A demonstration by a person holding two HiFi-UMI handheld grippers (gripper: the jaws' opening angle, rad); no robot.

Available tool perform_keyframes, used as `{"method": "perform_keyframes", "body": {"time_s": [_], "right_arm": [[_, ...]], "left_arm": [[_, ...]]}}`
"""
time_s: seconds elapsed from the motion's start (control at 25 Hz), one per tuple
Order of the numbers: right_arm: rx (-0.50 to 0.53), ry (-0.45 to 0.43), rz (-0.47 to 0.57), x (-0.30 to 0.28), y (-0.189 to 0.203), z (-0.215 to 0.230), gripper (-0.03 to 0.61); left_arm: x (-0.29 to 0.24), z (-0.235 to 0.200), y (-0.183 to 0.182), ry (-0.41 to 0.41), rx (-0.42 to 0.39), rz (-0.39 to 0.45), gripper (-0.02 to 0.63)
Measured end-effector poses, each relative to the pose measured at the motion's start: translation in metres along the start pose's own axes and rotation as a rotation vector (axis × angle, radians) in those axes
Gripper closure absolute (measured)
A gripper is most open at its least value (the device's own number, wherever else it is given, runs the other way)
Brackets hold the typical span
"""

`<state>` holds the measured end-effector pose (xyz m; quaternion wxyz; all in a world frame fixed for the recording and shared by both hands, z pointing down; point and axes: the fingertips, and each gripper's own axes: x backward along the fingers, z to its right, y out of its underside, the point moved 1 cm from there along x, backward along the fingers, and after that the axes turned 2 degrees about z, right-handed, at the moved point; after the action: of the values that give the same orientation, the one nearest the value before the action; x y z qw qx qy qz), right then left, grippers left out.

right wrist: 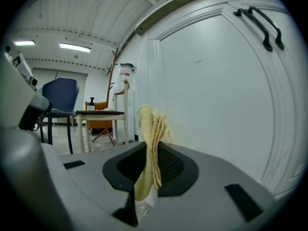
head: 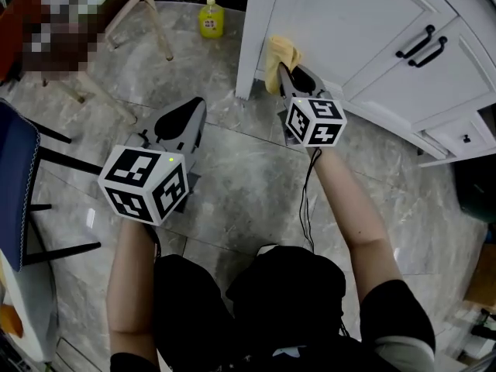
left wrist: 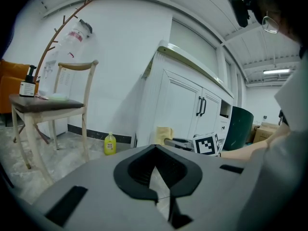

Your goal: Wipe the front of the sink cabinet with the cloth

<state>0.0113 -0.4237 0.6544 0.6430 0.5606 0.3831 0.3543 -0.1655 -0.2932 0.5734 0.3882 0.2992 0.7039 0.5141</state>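
The yellow cloth (head: 277, 55) is gripped by the right tongs (head: 285, 74) at the sink cabinet (head: 333, 22) lower corner. The left tongs (head: 184, 116) are narrow and empty. Most wiping is judged undone.

Even indoor light; fisheye-warped edges

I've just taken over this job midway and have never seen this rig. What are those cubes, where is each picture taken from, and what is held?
There is no robot arm: a person holds a two-jaw gripper in each hand, and the marker cubes are part of them. The head view looks steeply down from the person's head onto the floor. The other two views ride on the grippers, looking along their jaws. The right gripper is shut on a yellow cloth beside the white cabinet front; contact is unclear. The left gripper hangs over the floor, jaws together, empty. A yellow bottle stands on the floor.
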Motion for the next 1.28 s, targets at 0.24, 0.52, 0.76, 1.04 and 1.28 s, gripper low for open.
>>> {"method": "perform_keyframes", "body": {"time_s": [0.24,0.52,0.76,1.04,1.28], "right_arm": [[0.021,0.018,0.019,-0.029,0.011,-0.011,0.515],[0.009,0.058,0.019,-0.031,0.021,0.001,0.517],[-0.004,0.096,0.02,-0.019,0.026,0.019,0.515],[-0.011,0.171,0.038,0.008,0.022,0.06,0.515],[-0.012,0.251,0.033,0.041,0.024,0.102,0.515]], "left_arm": [[0.004,-0.012,0.008,-0.021,0.012,-0.005,0.598],[-0.001,-0.011,0.015,-0.017,0.008,-0.02,0.598],[-0.007,-0.005,0.018,0.0,-0.001,-0.03,0.599],[-0.025,0.018,0.016,0.054,-0.024,-0.044,0.598],[-0.041,0.039,0.017,0.106,-0.04,-0.059,0.598]]}}
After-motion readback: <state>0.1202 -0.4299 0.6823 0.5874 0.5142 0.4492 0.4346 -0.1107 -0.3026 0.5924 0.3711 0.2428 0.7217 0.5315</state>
